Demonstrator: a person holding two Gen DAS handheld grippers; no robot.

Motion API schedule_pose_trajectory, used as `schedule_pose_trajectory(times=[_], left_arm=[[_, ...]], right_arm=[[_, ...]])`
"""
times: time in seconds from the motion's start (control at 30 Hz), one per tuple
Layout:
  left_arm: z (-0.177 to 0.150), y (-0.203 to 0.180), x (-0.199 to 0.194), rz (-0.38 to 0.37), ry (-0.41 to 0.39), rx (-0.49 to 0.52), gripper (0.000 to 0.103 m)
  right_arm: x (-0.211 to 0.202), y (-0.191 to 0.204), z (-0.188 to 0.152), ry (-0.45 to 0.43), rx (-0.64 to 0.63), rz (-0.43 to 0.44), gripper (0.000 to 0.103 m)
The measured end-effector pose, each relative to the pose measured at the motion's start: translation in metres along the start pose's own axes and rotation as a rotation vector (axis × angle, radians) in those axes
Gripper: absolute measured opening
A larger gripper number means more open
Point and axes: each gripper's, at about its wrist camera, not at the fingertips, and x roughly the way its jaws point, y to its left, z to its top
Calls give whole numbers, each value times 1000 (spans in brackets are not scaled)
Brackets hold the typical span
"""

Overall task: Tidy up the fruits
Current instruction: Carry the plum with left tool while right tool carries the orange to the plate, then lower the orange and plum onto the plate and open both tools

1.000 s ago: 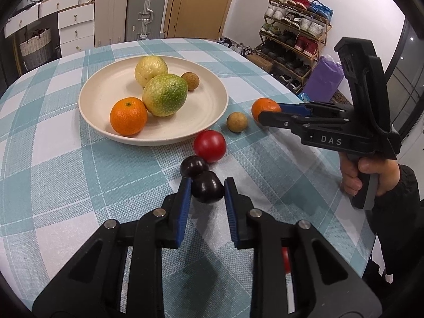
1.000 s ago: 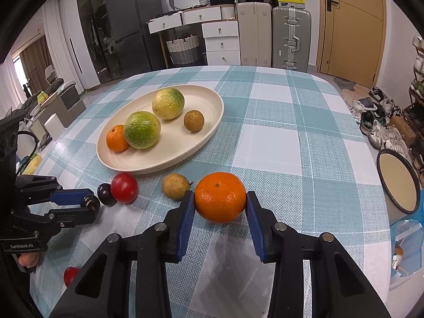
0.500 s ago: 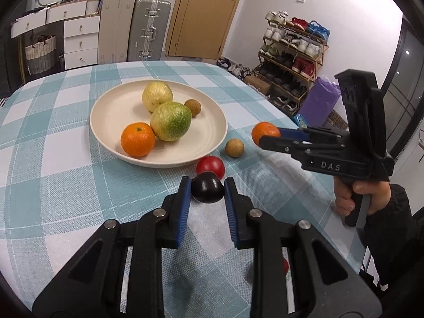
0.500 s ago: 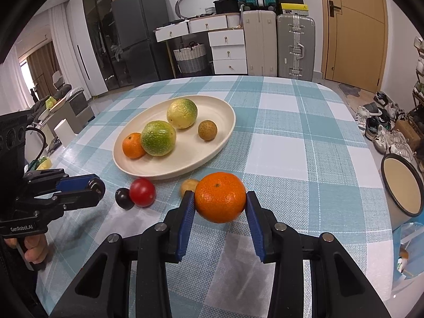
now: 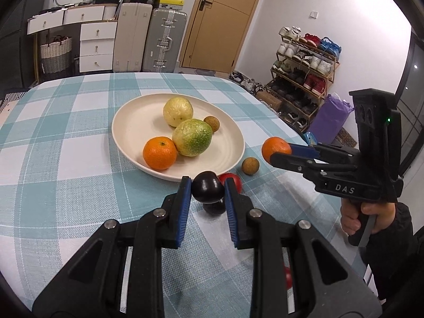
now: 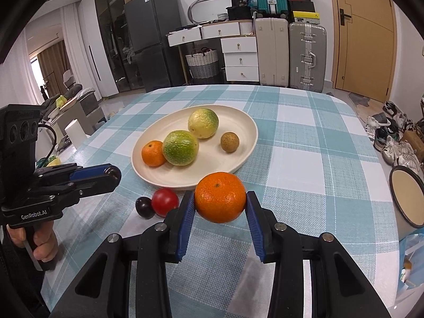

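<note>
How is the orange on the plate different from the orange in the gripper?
The orange on the plate rests in the cream plate against a green fruit; the orange in the gripper touches no other fruit.

The plate orange lies free, while the other is squeezed between the right gripper pads, off the table.

Both are round, bright orange and bumpy-skinned.

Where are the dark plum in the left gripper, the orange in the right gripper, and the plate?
dark plum [image 5: 207,191], left wrist view, middle of its glossy front.
orange [image 6: 220,197], right wrist view, centre of its peel.
plate [image 6: 249,124], right wrist view, bare rim on the far right side.
</note>
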Motion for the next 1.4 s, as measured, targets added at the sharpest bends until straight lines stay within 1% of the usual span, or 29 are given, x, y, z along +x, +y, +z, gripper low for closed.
schedule_pose_trajectory(times=[0.23, 0.4, 0.77, 0.97, 1.4], left_arm=[[5, 3, -1, 34, -16, -12, 23], [9, 1, 5, 66, -8, -3, 23], [19, 1, 20, 82, 10, 5, 23], [25, -1, 32, 82, 29, 17, 23], [29, 3, 51, 98, 65, 17, 23]], right_arm=[[4, 5, 5, -7, -4, 10, 39], [8, 7, 12, -9, 0, 14, 39], [17, 16, 29, -21, -17, 32, 39], [29, 17, 34, -10, 3, 47, 39], [48, 31, 37, 25, -22, 68, 39]])
